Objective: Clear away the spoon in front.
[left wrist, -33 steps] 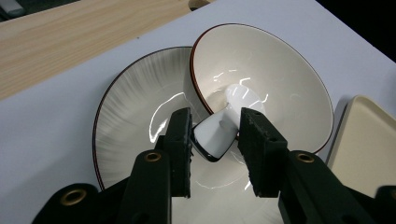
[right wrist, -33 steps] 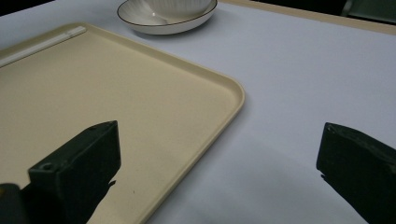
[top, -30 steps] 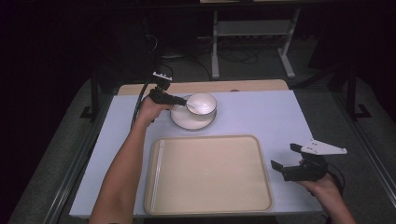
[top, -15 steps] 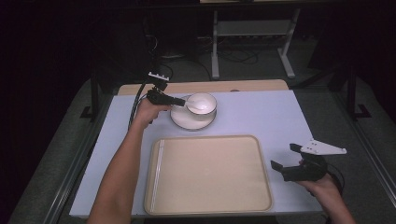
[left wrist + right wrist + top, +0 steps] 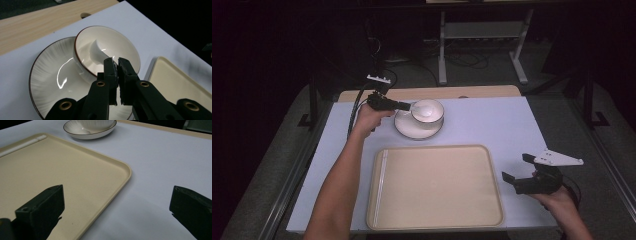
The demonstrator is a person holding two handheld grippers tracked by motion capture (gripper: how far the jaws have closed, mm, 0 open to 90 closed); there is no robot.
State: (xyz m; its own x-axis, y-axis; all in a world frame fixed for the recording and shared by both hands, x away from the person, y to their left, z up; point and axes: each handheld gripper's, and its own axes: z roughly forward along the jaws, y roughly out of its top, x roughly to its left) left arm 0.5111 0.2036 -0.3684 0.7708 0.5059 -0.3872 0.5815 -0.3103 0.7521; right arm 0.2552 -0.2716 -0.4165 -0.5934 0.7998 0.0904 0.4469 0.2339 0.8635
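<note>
Item: white spoon [image 5: 98, 51], lying in the white bowl [image 5: 125, 50]. Your left claw [image 5: 117, 65] has just been closing and now pinches the spoon's handle at the bowl's near rim, jaws almost together.

Item: bowl, seated on the ribbed white saucer [image 5: 50, 75], at the far left of the counter [image 5: 492, 120], just beyond the tray [image 5: 437, 185].

Item: beige tray, flat on the counter in front of you.

Item: your right claw [image 5: 522, 172], jaws spread wide with nothing between them, held just off the tray's right edge, well apart from the bowl.
</note>
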